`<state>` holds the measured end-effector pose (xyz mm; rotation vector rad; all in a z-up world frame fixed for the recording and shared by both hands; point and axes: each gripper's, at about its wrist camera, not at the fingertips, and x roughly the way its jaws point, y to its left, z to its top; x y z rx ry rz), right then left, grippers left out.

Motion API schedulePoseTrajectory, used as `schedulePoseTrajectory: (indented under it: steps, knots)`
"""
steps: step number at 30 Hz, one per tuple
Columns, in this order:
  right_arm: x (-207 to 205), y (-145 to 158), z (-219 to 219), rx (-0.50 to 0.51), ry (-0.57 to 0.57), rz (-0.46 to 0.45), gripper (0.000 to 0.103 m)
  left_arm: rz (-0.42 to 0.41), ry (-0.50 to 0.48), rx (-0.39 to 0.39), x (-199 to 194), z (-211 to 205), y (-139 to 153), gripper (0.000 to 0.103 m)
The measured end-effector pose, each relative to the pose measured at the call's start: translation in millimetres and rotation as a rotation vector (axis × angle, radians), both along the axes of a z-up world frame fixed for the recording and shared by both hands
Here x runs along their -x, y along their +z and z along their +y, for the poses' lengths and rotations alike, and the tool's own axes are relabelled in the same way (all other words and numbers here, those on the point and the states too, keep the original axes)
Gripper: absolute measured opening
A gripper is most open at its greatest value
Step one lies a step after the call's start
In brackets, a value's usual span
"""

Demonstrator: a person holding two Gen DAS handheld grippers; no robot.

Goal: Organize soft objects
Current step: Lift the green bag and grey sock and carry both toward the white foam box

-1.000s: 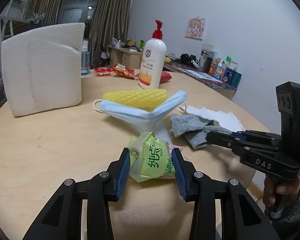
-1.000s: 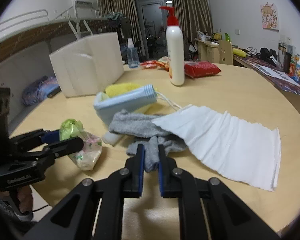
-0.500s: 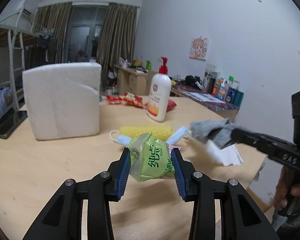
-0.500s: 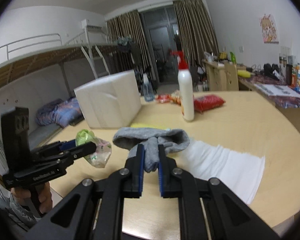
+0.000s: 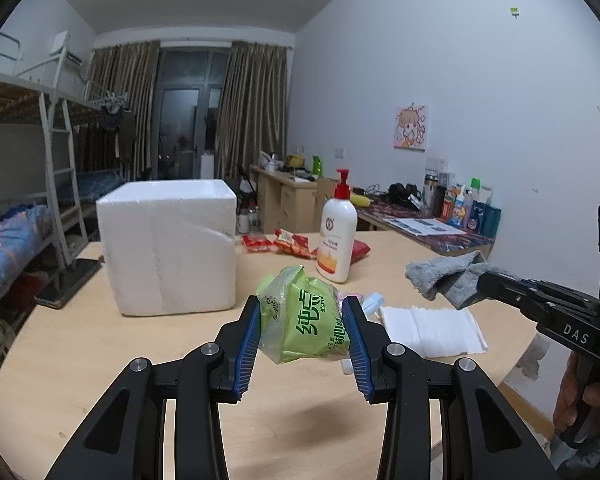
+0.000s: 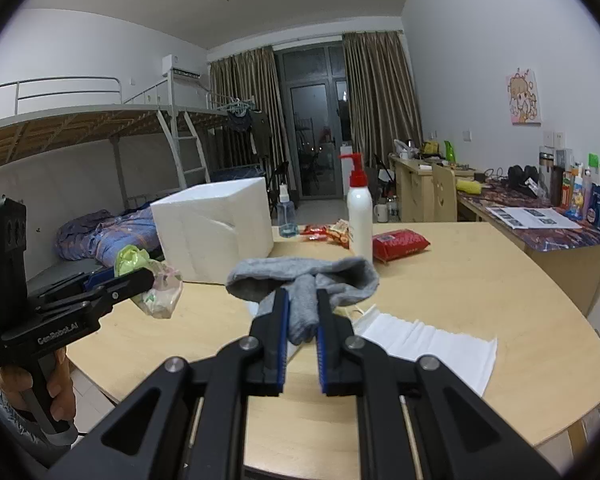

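My left gripper is shut on a green tissue pack in a clear plastic bag and holds it in the air above the wooden table. In the right wrist view the same gripper and pack show at the left. My right gripper is shut on a grey sock, lifted clear of the table; in the left wrist view that sock hangs from it at the right. A white paper towel lies flat below, with a blue face mask mostly hidden behind the pack.
A white foam box stands at the back left of the table. Behind it are a pump bottle, red snack packets and a small spray bottle. A person's hand grips the left handle.
Both grippers have risen off the table and tilted up toward level, carrying the tissue pack and the sock. The mask and the yellow sponge have dropped out of sight behind the pack.
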<state>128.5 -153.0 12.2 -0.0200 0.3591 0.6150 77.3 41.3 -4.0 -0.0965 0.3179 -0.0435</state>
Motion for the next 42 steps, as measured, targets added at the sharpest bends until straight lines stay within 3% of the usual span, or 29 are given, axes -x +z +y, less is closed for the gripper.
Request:
schedulePoseTrajectory:
  steps: [13, 30, 42]
  knots:
    - [15.8, 13.7, 2.5, -0.023, 0.054, -0.047, 0.015, -0.064, 0.097, -0.025, 30.8, 8.9, 19.8, 0.042]
    - [19.7, 21.3, 69.7, -0.044, 0.25, -0.069, 0.015, -0.098, 0.293, -0.08, 77.2, 55.4, 36.1, 0.042]
    - [27.2, 25.5, 97.7, -0.035, 0.305, -0.08, 0.015, -0.097, 0.315, -0.065, 88.4, 74.7, 37.4, 0.042]
